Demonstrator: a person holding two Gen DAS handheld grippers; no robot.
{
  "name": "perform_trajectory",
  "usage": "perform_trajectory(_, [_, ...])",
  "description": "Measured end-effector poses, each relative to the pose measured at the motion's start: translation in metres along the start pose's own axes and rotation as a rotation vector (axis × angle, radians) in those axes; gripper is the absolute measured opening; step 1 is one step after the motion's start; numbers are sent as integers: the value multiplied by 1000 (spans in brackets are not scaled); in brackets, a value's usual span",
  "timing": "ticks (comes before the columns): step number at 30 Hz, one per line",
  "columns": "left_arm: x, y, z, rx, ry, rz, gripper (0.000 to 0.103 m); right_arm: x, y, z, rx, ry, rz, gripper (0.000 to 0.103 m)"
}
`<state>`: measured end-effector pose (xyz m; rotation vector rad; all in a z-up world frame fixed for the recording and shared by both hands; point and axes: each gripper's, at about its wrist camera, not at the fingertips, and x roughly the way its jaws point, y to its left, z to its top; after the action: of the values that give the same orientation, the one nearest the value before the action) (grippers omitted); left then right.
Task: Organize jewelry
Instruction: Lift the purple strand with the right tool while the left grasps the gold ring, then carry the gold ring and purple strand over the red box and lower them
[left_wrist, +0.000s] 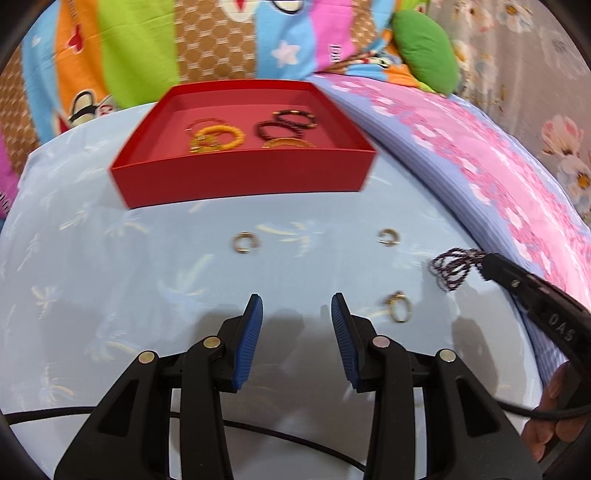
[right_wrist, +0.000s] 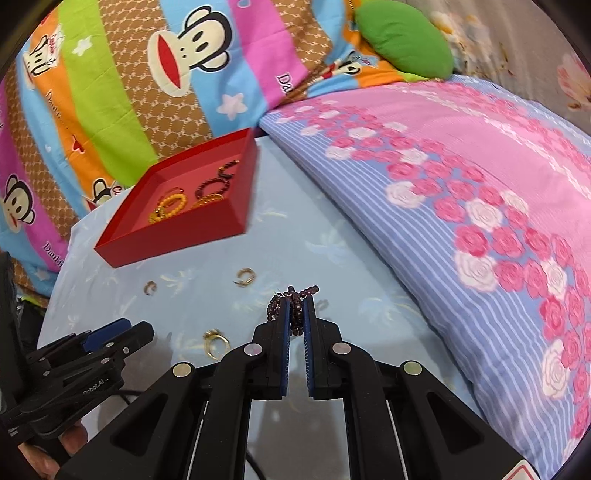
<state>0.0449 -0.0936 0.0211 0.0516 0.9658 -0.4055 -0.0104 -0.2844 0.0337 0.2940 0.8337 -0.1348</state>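
Note:
A red tray sits at the back of the light blue cloth and holds yellow and dark bead bracelets. My right gripper is shut on a dark purple bead bracelet, held just above the cloth, right of the tray. My left gripper is open and empty, low over the cloth. Two small gold hoops and a gold ring cluster lie loose on the cloth.
A pink and blue rose-print pillow rises on the right. A cartoon-monkey blanket and a green cushion lie behind the tray. A black cable runs across the near cloth.

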Motion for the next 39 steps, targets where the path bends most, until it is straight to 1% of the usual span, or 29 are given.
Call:
perform_trajectory(9, [10, -48, 2, 55, 24, -67, 37, -7, -23, -9, 40, 2, 1, 7])
perform_trajectory(15, [23, -63, 2, 79, 43, -60, 36, -7, -32, -11, 61, 5, 10, 7])
perform_trajectory(17, [29, -63, 2, 71, 57, -59, 35, -7, -31, -11, 60, 5, 14, 7])
perform_trajectory(18, [31, -62, 2, 70, 60, -58, 32, -7, -31, -11, 59, 6, 17, 7])
perform_trajectory(20, [32, -64, 1, 86, 51, -44, 31, -6, -31, -12, 57, 6, 23, 7])
perform_trajectory(21, [32, -65, 1, 92, 48, -42, 25, -6, -30, -12, 56, 7, 24, 7])
perform_trajectory(23, [33, -65, 1, 100, 47, -40, 18, -5, -30, -12, 57, 9, 27, 7])
perform_trajectory(24, [33, -65, 1, 100, 46, -45, 12, -5, -30, -12, 57, 10, 28, 7])
perform_trajectory(29, [29, -60, 0, 99, 45, -60, 11, -7, -27, -11, 49, 8, 33, 7])
perform_trajectory(34, [16, -49, 0, 88, 28, -59, 11, -11, -19, -9, 34, -1, 43, 7])
perform_trajectory(39, [-3, -24, 5, 49, 5, -38, 11, -16, -4, -1, 18, -11, 74, 7])
